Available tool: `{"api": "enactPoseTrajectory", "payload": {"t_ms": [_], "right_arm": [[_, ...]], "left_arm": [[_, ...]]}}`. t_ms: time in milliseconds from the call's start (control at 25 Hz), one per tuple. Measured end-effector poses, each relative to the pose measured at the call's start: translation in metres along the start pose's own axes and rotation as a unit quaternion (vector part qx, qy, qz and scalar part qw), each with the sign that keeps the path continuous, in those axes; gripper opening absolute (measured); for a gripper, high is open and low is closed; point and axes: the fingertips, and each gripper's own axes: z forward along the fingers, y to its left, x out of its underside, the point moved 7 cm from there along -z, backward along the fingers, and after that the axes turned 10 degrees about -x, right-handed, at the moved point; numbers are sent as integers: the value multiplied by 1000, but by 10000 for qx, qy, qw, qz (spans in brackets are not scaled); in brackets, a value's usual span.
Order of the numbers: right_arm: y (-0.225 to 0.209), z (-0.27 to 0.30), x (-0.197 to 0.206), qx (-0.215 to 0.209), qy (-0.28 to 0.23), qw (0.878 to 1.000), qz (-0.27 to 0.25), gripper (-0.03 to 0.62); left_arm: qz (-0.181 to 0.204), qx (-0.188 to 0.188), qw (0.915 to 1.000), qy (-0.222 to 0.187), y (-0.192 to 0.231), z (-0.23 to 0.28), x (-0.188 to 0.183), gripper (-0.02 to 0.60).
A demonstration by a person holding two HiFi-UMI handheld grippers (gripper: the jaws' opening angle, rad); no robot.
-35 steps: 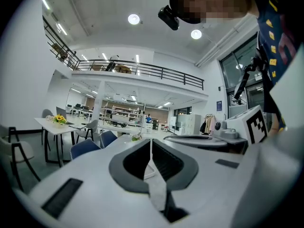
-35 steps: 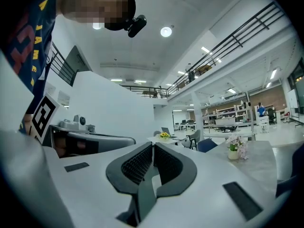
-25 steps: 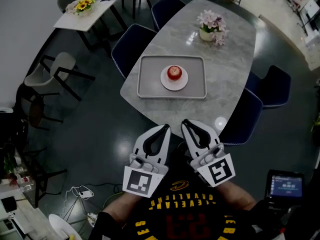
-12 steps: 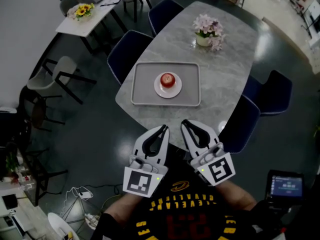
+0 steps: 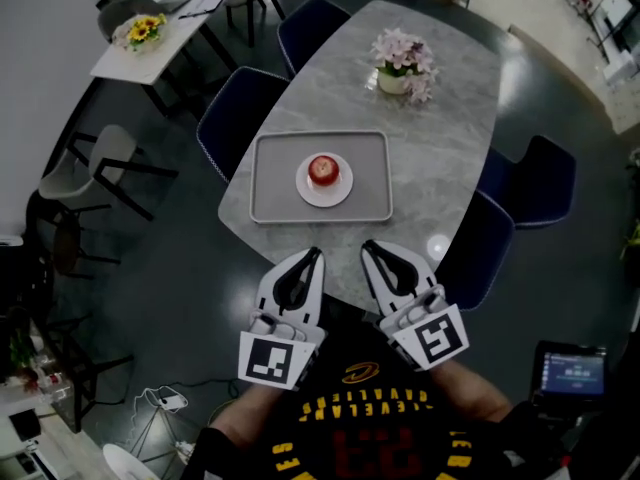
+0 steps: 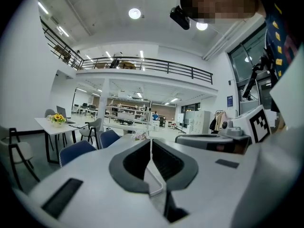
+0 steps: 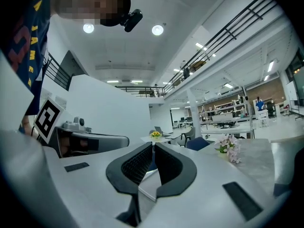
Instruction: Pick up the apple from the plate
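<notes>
The left gripper [image 5: 313, 256] and right gripper [image 5: 371, 247] hovered by the counter's [image 5: 440, 158] near edge, fingers pressed together, empty, well short of the apple [image 5: 323, 169] on its plate [image 5: 305, 190].

1. The apple [image 5: 323, 169] sits on the plate [image 5: 305, 192], which lies mid-tray [image 5: 268, 183], just above frame centre.
2. The tray lies on the table's [image 5: 450, 118] near end, with the flower pot [image 5: 403, 66] behind it, higher in the frame.
3. The left gripper [image 5: 312, 256] and right gripper [image 5: 371, 248] lie side by side below the tray.
</notes>
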Motion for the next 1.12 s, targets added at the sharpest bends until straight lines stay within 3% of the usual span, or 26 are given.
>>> {"api": "enactPoseTrajectory", "payload": {"t_ms": [440,600,800,880,1120], "right_arm": [[-45,64,10,513,182,9969,576,8],[-63,81,25,801,370,9932,765,8],[-84,96,43,1197,585,9860,1001,9],[-92,103,50,1339,621,9823,1150,64],[-112,119,76,1616,793,9719,1515,81]], "left_arm": [[-193,502,9975,458,60,78,-3,2],[-351,621,9951,680,80,110,14,2],[-388,794,9895,1142,99,140,32,40],[-493,824,9865,1328,105,151,39,51],[-745,806,9751,1928,127,179,64,81]]}}
